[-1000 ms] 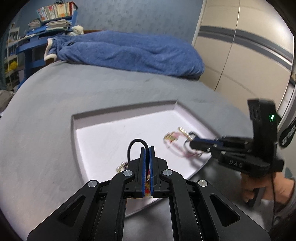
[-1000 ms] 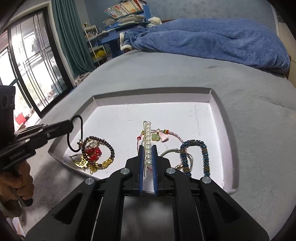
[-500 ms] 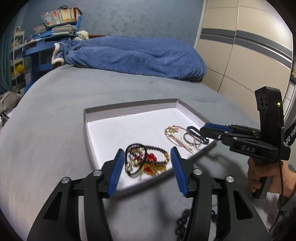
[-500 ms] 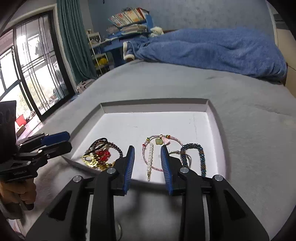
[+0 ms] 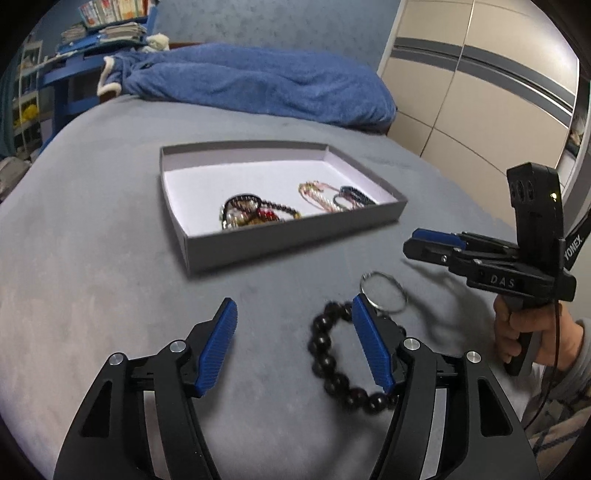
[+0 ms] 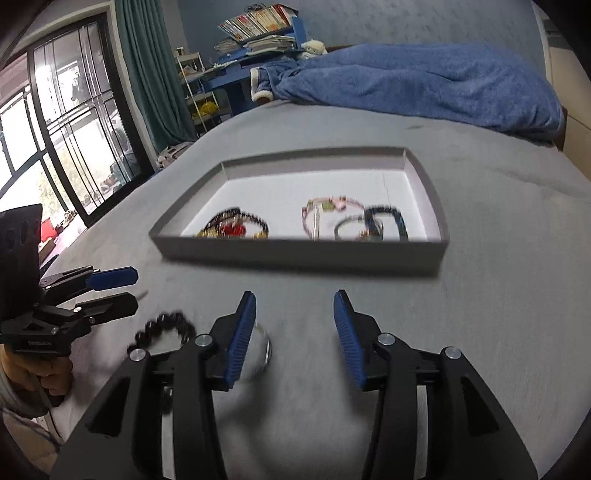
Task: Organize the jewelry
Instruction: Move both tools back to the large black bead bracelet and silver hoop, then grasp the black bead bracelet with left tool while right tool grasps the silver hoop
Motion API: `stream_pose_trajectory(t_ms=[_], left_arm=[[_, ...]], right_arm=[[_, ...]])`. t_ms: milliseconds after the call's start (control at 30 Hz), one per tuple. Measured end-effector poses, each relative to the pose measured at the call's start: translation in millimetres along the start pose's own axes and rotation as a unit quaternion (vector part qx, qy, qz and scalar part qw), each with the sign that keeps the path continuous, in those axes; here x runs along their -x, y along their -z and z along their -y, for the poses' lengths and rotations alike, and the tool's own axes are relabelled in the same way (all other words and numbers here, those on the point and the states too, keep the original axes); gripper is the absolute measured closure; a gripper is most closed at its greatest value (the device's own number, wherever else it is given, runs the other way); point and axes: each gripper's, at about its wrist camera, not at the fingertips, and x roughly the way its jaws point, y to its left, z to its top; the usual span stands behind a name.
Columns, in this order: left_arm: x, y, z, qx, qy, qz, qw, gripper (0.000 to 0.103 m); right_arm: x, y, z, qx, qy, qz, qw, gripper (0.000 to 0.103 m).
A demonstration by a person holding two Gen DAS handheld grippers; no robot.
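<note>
A shallow grey box (image 5: 280, 240) (image 6: 303, 253) sits on the grey bed. Inside it lie a dark bead bracelet with red and gold charms (image 5: 255, 214) (image 6: 236, 227), a pink cord with a pearl pin (image 5: 317, 192) (image 6: 325, 210) and a blue bead bracelet (image 5: 354, 195) (image 6: 384, 221). On the bed in front of the box lie a black bead bracelet (image 5: 332, 362) (image 6: 162, 325) and a silver ring bangle (image 5: 384, 295) (image 6: 264, 350). My left gripper (image 5: 295, 347) is open and empty above the bed, beside the black bracelet. My right gripper (image 6: 295, 336) is open and empty, beside the bangle.
A blue blanket (image 5: 258, 81) (image 6: 424, 85) lies at the bed's far end. A wardrobe (image 5: 480, 92) stands at the right. A window (image 6: 55, 129), curtain and blue shelf with books (image 6: 258, 33) are at the left.
Both grippers were shut over the box, on a black loop and the pearl pin. Both have opened and pulled back to the bed in front of the box; the pieces lie inside.
</note>
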Motion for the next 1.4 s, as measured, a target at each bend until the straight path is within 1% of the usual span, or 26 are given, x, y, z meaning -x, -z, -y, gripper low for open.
stream_pose_trajectory(t_ms=[67,200,300,333,367,400,433,467,500,567,667,767,867,1000,1100,1133,1200,1233,1267,1400], left_arm=[[-0.3,2.6,2.9,0.0,0.002,-0.009,1.0,0.037],[-9.4,8.8,6.9,-0.003,0.008,-0.04,0.9992,0.038],[-20.4,13.2,9.6,-0.006,0.002,-0.071,0.9974,0.042],[-21.1,13.7,10.9,-0.008,-0.001,-0.073,0.9973,0.044],[-21.4,14.0,11.2,-0.009,0.0,-0.074,0.9972,0.051],[-21.9,15.2,10.9,-0.007,-0.003,-0.076,0.9971,0.055],[-21.0,17.2,10.2,-0.003,-0.006,-0.075,0.9972,0.065],[-19.5,17.4,8.9,0.002,-0.007,-0.071,0.9975,0.082],[-17.2,18.2,7.0,0.009,-0.006,-0.066,0.9978,0.089],[-10.2,21.6,4.1,0.021,-0.02,-0.051,0.9983,0.088],[1.0,25.3,-3.5,0.043,-0.041,-0.026,0.9979,0.088],[6.8,25.5,-14.7,0.071,-0.051,-0.01,0.9961,0.088],[7.0,26.4,-25.7,0.099,-0.048,-0.012,0.9939,0.088],[5.2,26.0,-24.9,0.097,-0.046,-0.02,0.994,0.088],[3.6,26.3,-26.0,0.098,-0.042,-0.025,0.994,0.088],[2.2,25.7,-26.1,0.098,-0.041,-0.027,0.994,0.088],[-0.2,25.4,-25.5,0.096,-0.04,-0.032,0.994,0.086],[-2.2,25.1,-24.5,0.093,-0.039,-0.037,0.9942,0.083],[-3.5,24.6,-24.0,0.09,-0.041,-0.04,0.9943,0.082],[-5.6,24.6,-19.3,0.077,-0.046,-0.044,0.995,0.076]], right_arm=[[3.4,8.9,-0.2,-0.007,0.001,-0.002,1.0,0.055],[7.2,22.0,-0.9,-0.02,0.0,-0.006,1.0,0.054],[9.0,28.8,-2.3,-0.026,0.002,-0.009,1.0,0.053],[10.0,29.5,-3.2,-0.026,0.003,-0.009,1.0,0.052],[10.5,30.5,-4.7,-0.024,0.005,-0.009,1.0,0.05],[10.6,30.4,-6.0,-0.022,0.006,-0.01,1.0,0.048],[9.8,30.1,-8.3,-0.017,0.007,-0.012,1.0,0.048],[9.2,30.0,-10.1,-0.013,0.008,-0.014,1.0,0.047],[8.3,30.0,-12.3,-0.008,0.009,-0.017,1.0,0.046],[6.4,32.0,-16.5,0.001,0.01,-0.022,1.0,0.044],[0.4,31.7,-24.9,0.022,0.01,-0.036,0.999,0.043],[-5.8,29.9,-33.6,0.044,0.01,-0.049,0.998,0.041],[-12.6,28.0,-43.6,0.066,0.009,-0.059,0.996,0.037],[-25.3,23.1,-53.7,0.091,0.013,-0.072,0.993,0.037],[-35.0,20.4,-53.5,0.091,0.02,-0.077,0.993,0.037],[-36.0,21.1,-52.4,0.09,0.02,-0.077,0.993,0.038],[-34.0,23.6,-51.0,0.087,0.018,-0.069,0.994,0.044],[-32.6,24.5,-50.7,0.086,0.015,-0.065,0.994,0.05],[-31.0,25.5,-50.1,0.085,0.015,-0.061,0.994,0.055],[-30.2,27.0,-51.5,0.085,0.015,-0.055,0.995,0.055]])
